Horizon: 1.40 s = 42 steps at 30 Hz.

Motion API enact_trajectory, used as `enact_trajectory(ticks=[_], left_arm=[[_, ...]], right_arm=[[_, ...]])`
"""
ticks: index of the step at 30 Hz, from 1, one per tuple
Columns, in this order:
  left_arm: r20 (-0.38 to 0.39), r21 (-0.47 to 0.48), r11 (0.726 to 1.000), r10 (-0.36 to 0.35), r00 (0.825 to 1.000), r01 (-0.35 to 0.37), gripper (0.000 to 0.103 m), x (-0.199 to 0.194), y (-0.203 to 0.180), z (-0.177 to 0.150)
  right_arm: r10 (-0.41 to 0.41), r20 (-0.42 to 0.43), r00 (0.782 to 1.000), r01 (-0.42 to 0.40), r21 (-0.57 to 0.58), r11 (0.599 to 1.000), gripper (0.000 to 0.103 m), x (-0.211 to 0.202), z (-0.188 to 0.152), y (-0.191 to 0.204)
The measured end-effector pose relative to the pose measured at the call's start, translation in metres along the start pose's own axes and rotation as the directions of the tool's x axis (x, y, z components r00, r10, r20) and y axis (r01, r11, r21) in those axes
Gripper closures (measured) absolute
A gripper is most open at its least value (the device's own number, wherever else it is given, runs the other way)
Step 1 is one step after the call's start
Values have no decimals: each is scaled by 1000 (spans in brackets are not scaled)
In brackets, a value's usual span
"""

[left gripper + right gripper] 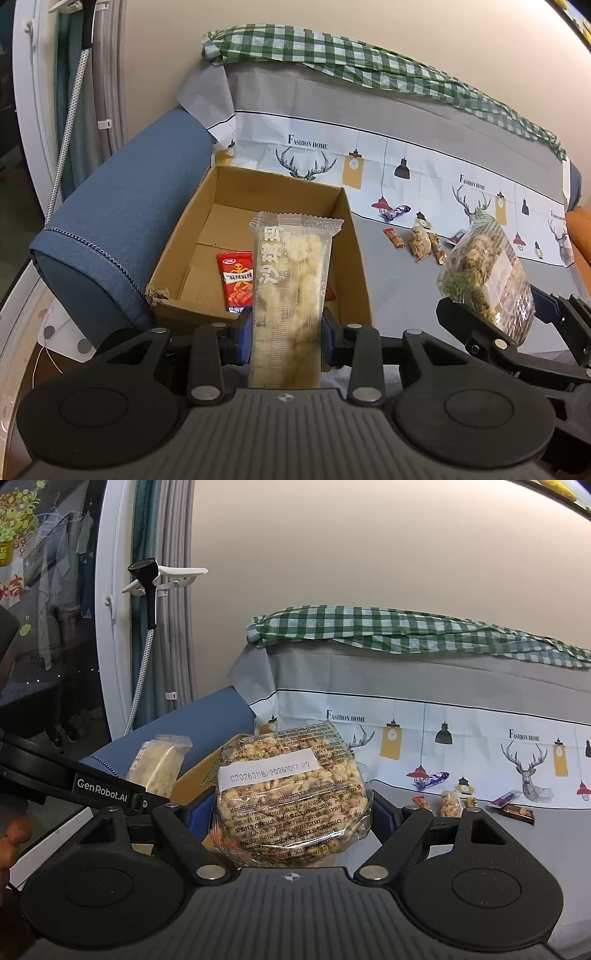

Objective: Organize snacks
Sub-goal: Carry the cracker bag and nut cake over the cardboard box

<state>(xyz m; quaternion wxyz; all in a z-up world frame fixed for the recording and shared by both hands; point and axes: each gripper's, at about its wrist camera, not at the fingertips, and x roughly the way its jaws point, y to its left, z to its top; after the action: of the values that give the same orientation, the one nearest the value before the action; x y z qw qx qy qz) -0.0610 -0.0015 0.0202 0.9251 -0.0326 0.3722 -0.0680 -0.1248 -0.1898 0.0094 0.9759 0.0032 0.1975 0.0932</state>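
Left wrist view: the left gripper (pixel 286 328) pinches a long clear-wrapped bar of puffed-rice snack (pixel 291 288) by its sides, the bar standing up over the near wall of an open cardboard box (pixel 173 236) that sits on a grey-covered sofa (pixel 399 280). A red snack sachet (pixel 236 282) already lies on the box floor. To the right, the right gripper (pixel 293 812) clamps a round bag of crunchy grain cakes (pixel 291 797), its jaws spread wide around the bulky pack, held in the air beside the box. Several small packets (pixel 419 242) and a purple wrapper (pixel 397 211) remain scattered on the sofa seat, well apart from the box.

The risks from here look modest but real. The slippery film on the bar could let it slide through the pads, tipping it outside the near wall rather than in. The round bag is wide and soft; a release off-centre could leave it perched on the rim or send it onto the seat. With both grippers close together, one could knock the other's load, and a bump against the light box could shove it along the cushion.
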Motion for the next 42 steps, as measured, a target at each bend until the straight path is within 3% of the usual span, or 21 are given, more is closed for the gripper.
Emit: enact_trajectory(ticks=[31, 42], left_arm=[[-38, -5, 1000, 15, 999, -15, 63, 18, 2, 3], [-2, -86, 994, 69, 998, -69, 63, 35, 32, 35]], right_arm=[[22, -53, 998, -21, 26, 999, 20, 18, -3, -7], [44, -60, 997, -45, -29, 999, 20, 43, 7, 1]])
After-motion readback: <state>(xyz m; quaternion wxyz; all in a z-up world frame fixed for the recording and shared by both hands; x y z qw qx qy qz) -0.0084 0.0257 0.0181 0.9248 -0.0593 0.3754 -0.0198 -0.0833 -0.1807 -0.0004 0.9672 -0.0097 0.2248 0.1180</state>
